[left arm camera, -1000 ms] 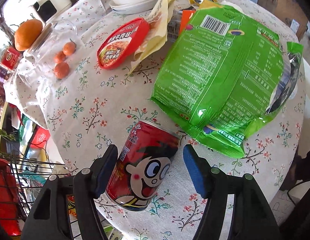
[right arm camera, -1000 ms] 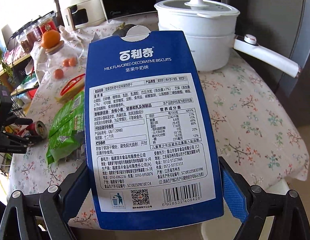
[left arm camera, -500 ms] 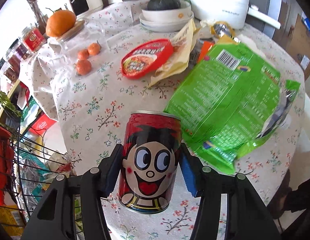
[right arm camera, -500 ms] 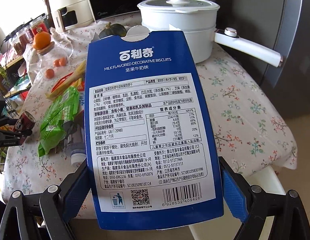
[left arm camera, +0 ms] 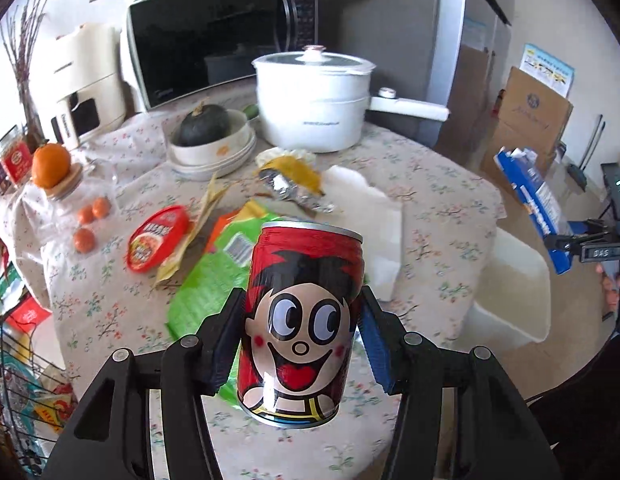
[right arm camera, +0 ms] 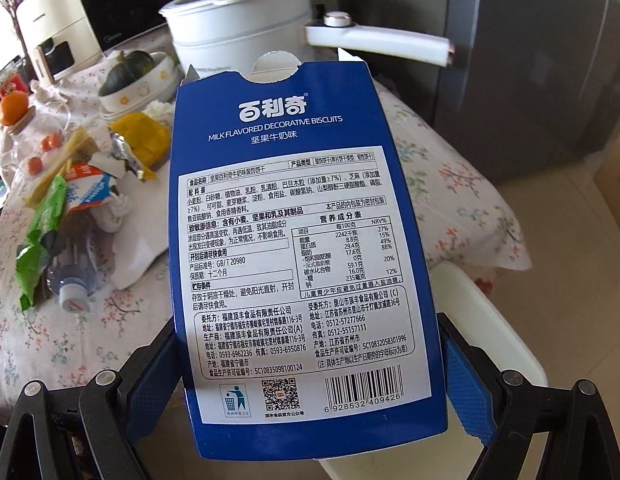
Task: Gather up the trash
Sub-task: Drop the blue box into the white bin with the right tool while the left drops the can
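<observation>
The can (left arm camera: 299, 320), now lifted off the table (left arm camera: 438, 200), is pinched upright by the left gripper (left arm camera: 299, 344), the box (right arm camera: 305, 248) by the right gripper (right arm camera: 310, 364) (carry step); release over the white bin (left arm camera: 518, 280) is called for next.

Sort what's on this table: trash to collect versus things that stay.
Trash: red can in left gripper; blue biscuit box in right gripper; green bag; plastic bottle; foil wrapper.

Stays: white pot; squash; orange.
</observation>
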`<action>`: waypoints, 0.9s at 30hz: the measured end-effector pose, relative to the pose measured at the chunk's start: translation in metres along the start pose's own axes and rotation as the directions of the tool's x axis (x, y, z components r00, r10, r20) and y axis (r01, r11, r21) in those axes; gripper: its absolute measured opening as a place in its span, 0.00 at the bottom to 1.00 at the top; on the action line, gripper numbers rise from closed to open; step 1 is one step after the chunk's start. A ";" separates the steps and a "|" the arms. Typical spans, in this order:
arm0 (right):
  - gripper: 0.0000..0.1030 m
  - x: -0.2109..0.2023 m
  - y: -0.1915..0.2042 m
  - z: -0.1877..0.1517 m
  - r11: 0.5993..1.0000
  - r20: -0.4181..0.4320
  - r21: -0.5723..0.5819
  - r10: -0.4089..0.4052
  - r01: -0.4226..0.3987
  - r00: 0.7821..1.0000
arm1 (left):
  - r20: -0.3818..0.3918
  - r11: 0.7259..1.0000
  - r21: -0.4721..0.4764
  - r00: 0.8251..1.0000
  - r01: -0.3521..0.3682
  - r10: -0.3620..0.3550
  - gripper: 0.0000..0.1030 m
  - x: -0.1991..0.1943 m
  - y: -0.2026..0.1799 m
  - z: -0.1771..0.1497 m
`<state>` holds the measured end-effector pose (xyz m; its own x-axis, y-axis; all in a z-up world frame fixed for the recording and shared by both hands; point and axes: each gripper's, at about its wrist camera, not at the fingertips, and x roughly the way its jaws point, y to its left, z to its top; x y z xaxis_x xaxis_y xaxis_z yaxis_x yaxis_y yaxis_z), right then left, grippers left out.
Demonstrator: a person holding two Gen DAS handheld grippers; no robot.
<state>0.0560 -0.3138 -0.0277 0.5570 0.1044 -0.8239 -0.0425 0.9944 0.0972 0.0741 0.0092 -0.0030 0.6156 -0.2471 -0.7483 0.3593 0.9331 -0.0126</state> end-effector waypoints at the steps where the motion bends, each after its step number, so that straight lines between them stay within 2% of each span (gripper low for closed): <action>1: 0.93 0.002 -0.009 -0.005 1.000 -0.013 0.017 -0.012 0.013 1.000 | 0.008 1.000 0.014 1.000 0.023 -0.023 0.56 -0.001 -0.012 0.004; 6: 0.93 0.020 -0.051 -0.034 0.994 -0.113 0.088 -0.062 0.072 0.992 | 0.011 0.990 0.072 0.992 0.121 -0.123 0.56 0.008 -0.068 0.017; 10: 0.93 0.041 -0.078 -0.055 0.985 -0.215 0.132 -0.081 0.111 0.973 | -0.012 0.978 0.096 0.983 0.185 -0.184 0.56 0.021 -0.106 0.022; 14: 0.93 0.054 -0.092 -0.071 0.979 -0.293 0.156 -0.081 0.131 0.953 | -0.049 0.963 0.078 0.966 0.258 -0.255 0.56 0.042 -0.137 0.026; 19: 0.93 0.054 -0.101 -0.077 0.978 -0.310 0.172 -0.064 0.122 0.949 | -0.093 0.945 0.093 0.948 0.314 -0.305 0.56 0.069 -0.180 0.023; 21: 0.99 0.051 -0.101 -0.077 0.977 -0.308 0.159 -0.086 0.141 0.947 | -0.110 0.940 0.112 0.944 0.323 -0.311 0.56 0.080 -0.198 0.021; 27: 0.99 0.036 -0.106 -0.075 0.974 -0.273 0.190 -0.067 0.122 0.960 | -0.164 0.925 0.144 0.930 0.352 -0.329 0.56 0.113 -0.240 0.014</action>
<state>0.0183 -0.4143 -0.1094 0.3107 0.0391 -0.9497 0.1845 0.9777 0.1006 0.0677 -0.2462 -0.0751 0.3393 -0.4939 -0.8006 0.6502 0.7382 -0.1798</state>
